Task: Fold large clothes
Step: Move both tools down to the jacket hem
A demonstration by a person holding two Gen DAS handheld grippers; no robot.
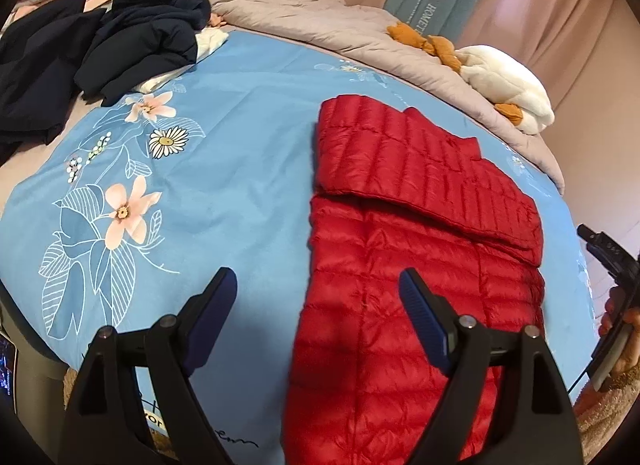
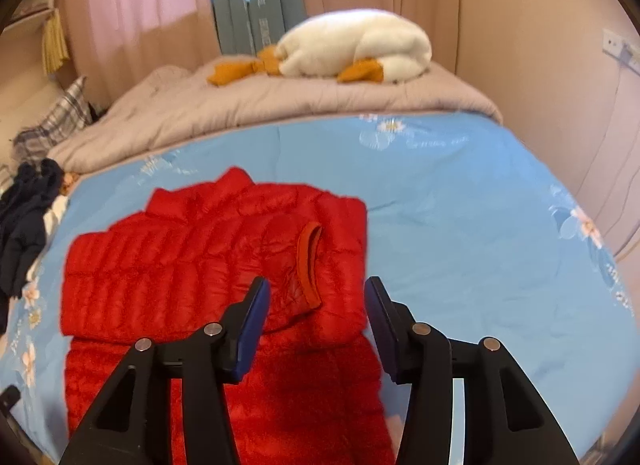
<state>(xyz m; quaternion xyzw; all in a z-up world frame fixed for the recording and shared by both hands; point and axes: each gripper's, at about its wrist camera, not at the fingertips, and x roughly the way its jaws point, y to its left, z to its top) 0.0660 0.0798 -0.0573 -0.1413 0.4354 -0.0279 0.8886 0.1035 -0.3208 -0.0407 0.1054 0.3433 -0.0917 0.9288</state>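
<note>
so: red puffer jacket (image 1: 404,249) lies flat on the blue floral bedcover (image 1: 240,169), long axis running straight away from my claws toward the grey quilt (image 1: 320,21). collar end points away from me, hem end toward me. both sleeves are folded in across the chest; one orange-lined cuff (image 2: 310,265) sits just ahead of my right gripper (image 2: 316,325), between its two pads.

left gripper (image 1: 318,317): jaws wide apart, nothing in them, hovering over the jacket's left edge, left pad above bare bedcover, right pad above red quilting.

right gripper: jaws parted, pads clear of the fabric, holding nothing, above the jacket's near half.

hard to make out: hem is cut off behind my claws in both views. right wrist view is blurred, stitching smeared. dark clothes pile (image 1: 100,45) far off to the left, partly out of frame. plush goose (image 2: 352,49) on the quilt beyond the collar, head not visible.
</note>
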